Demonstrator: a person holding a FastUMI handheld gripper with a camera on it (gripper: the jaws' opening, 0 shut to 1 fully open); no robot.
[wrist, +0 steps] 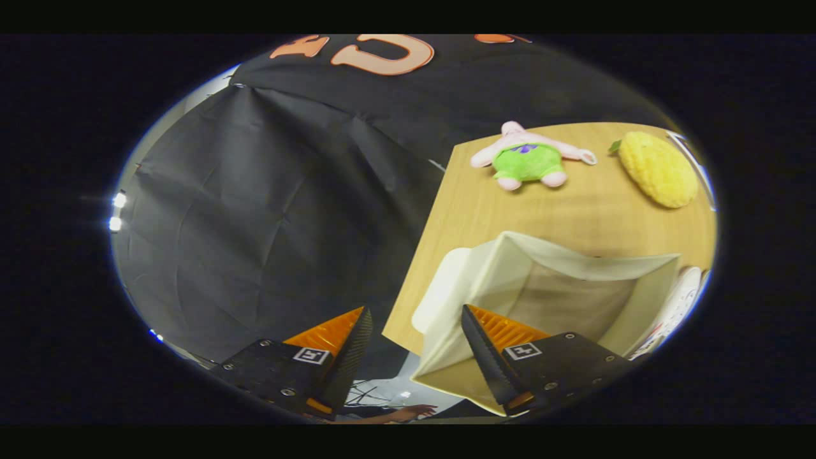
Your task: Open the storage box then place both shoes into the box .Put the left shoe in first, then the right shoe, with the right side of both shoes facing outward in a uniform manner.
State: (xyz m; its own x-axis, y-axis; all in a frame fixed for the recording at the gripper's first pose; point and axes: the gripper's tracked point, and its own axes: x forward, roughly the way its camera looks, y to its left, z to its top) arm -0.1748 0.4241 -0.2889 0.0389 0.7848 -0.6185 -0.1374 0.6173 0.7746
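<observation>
While I am looking forward along the hand-held gripper (414, 319), its two fingers are standing wide apart and are gripping nothing. One finger (354, 347) is hanging out over the dark booth cloth (268, 210), off the side of the counter (459, 210). The other finger (484, 350) is showing in front of the storage box (561, 293), over its near corner; I cannot tell whether it is touching the fabric.

Taking the storage box as my landmark: it is a cream fabric box sitting on the wooden counter close to the counter's near corner, and its top is gaping open toward me, so I am seeing down onto its pale inner walls and brownish bottom. I am seeing no shoe in the part of the inside that shows. A rounded cream flap (440, 293) is lying against the box's side nearest the gap between the fingers.

Beyond the box, well apart from it across bare wood, a pink plush toy (526, 156) in green shorts is lying near the counter's far edge. Beside that toy, also beyond the box and off toward its far corner, a yellow knitted plush (660, 169) with a small green leaf is resting on the wood.

Just beside the box, on the side away from the cloth, something white with printed marks (676, 306) is peeking past the box wall; I cannot tell what it is.

Below the box and the fingers, a person's hand (408, 414) is showing dimly.
</observation>
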